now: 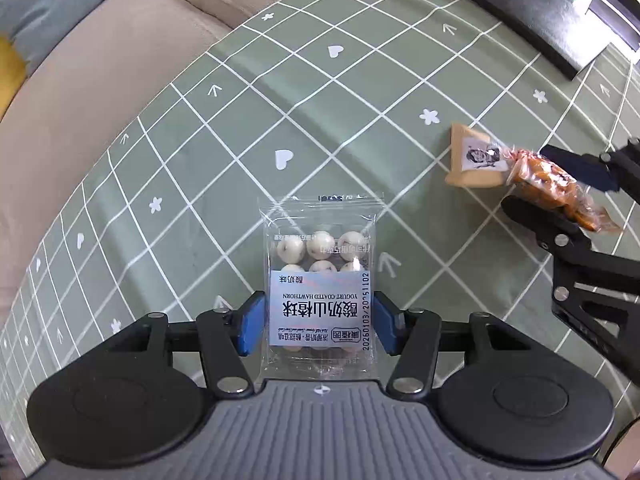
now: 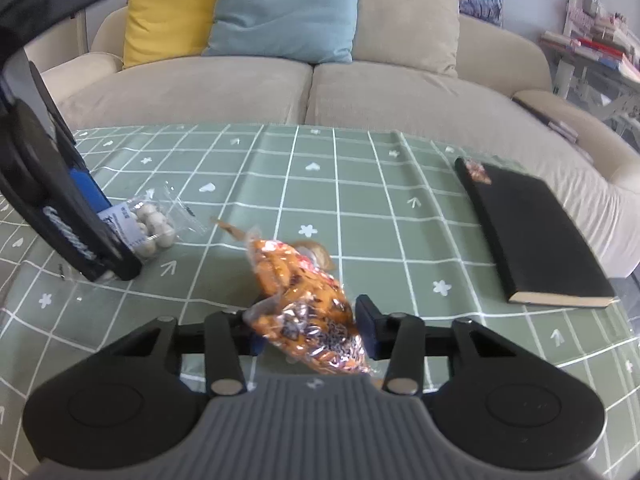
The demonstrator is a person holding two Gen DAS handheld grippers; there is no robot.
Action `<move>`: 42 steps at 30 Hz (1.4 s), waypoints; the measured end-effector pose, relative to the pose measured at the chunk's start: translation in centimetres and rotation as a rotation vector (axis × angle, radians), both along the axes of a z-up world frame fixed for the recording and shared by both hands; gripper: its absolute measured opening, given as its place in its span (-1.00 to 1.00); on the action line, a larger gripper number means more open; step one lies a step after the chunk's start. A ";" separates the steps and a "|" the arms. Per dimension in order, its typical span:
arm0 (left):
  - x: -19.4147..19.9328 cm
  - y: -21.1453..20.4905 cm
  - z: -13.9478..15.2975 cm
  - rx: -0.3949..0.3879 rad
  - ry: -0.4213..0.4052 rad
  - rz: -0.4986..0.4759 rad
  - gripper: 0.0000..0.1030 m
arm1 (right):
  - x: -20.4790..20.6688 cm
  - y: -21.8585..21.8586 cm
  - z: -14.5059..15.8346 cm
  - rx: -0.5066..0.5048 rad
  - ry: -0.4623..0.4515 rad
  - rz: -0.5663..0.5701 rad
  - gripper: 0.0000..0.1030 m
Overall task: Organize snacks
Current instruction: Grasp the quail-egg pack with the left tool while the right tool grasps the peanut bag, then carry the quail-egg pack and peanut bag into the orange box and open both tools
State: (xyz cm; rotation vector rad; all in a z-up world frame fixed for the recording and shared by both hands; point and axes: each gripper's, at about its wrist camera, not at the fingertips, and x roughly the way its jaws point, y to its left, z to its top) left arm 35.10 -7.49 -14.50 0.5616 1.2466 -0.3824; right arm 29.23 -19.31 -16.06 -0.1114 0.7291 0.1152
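Left gripper [image 1: 318, 320] is clamping the clear packet of white yogurt-coated hawthorn balls [image 1: 320, 276] over the green grid-patterned tablecloth [image 1: 248, 128]. Tan wrapped snack [image 1: 474, 158] is lying between. Right gripper [image 2: 308, 330] is gripping the crinkly orange snack bag [image 2: 304, 300]; black book [image 2: 532, 232] is lying beyond.

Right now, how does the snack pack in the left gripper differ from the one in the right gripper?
The hawthorn ball pack is flat and clear, with white balls and a printed label; the orange snack bag is crumpled and bulging. The left gripper holds its pack level, while the right gripper holds its bag tilted. Both are clamped between blue fingers.
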 end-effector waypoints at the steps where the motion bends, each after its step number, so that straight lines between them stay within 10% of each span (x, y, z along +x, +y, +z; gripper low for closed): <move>1: -0.3 0.0 0.0 -0.008 0.000 0.015 0.24 | -0.3 0.1 0.3 -0.006 -0.009 0.003 -0.26; 5: -1.7 -0.2 0.3 0.026 -0.021 0.071 0.24 | -1.0 -0.2 0.9 0.013 0.003 0.002 -0.51; 25: -13.6 0.6 8.8 -0.331 -0.209 0.226 0.24 | -8.1 -0.7 6.8 0.194 -0.060 -0.023 -0.52; 42: -22.6 11.3 15.9 -0.442 -0.414 0.435 0.24 | -15.1 4.9 13.8 0.281 -0.143 0.209 -0.51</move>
